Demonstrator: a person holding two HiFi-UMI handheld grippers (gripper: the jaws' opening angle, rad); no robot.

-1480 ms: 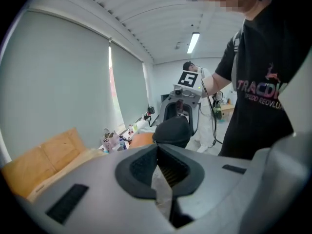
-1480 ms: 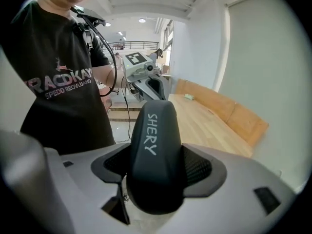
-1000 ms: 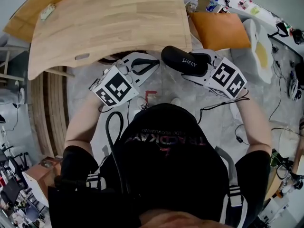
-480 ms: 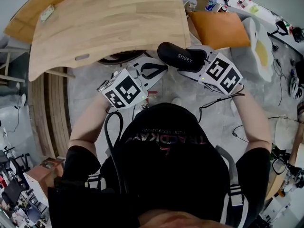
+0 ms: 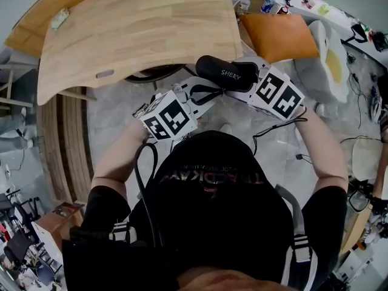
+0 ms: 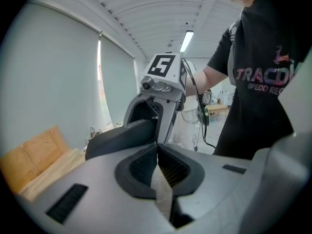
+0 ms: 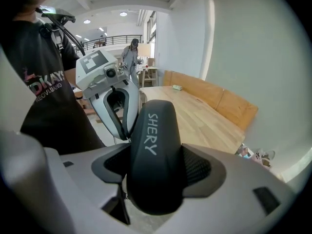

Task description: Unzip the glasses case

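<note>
The right gripper (image 7: 155,182) clamps its fingers on the black glasses case (image 7: 153,140), holding it aloft and braced. The left gripper (image 6: 157,164), fingers pressed together beside its end, may pinch the zip tab, which is too small to tell.

the black oblong glasses case (image 5: 225,74) with white shery lettering is hanging roughly level in mid-air, one end getting squeezed by the right gripper (image 5: 244,82).

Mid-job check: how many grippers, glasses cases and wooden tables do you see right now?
grippers: 2 (left gripper, right gripper)
glasses case: 1
wooden table: 1
total: 4
</note>
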